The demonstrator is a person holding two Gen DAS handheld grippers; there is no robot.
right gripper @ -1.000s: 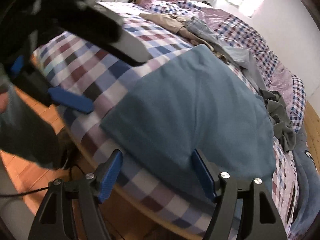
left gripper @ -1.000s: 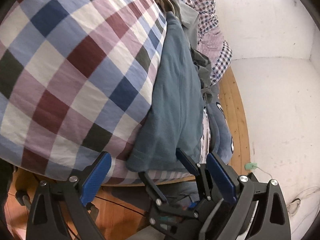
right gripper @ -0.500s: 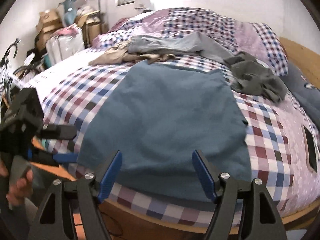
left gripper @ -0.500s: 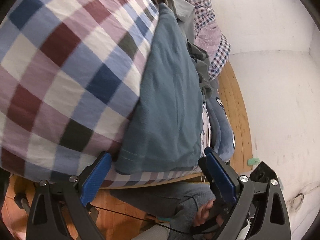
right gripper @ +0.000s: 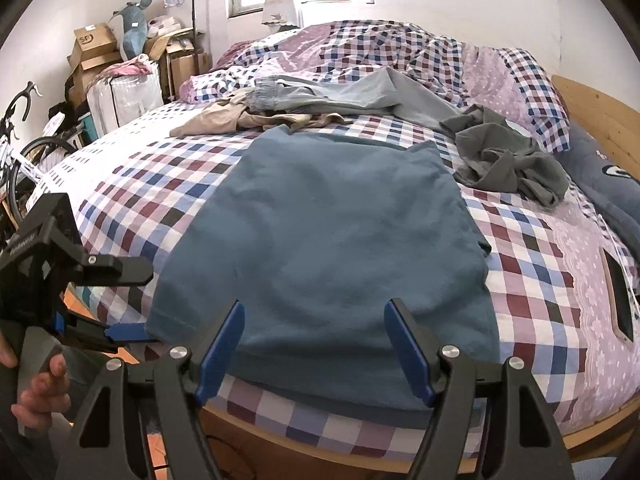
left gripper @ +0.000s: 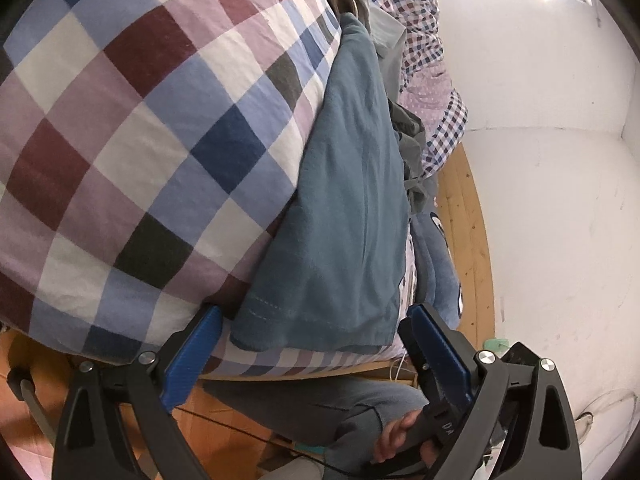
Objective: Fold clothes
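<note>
Shirt: a blue shirt (right gripper: 332, 248) lies spread flat on the checked bed cover (right gripper: 532, 280), its lower hem at the near edge of the bed.
Left gripper (left gripper: 316, 344): jaws wide apart, level with the bed edge, one on each side of the shirt's hem corner; nothing held.
Right gripper (right gripper: 316, 344): jaws wide apart, at the middle of the hem; nothing held.
Hands: a hand (left gripper: 400, 440) shows on the right gripper's handle, another hand (right gripper: 36, 396) on the left gripper's.
Other clothes: a grey garment (right gripper: 508, 160) lies crumpled to the right of the shirt; pale blue trousers (right gripper: 340, 96) and a beige garment (right gripper: 224, 120) lie beyond it.
Surroundings: cardboard boxes (right gripper: 96, 48) and a bicycle (right gripper: 24, 152) stand left of the bed.
</note>
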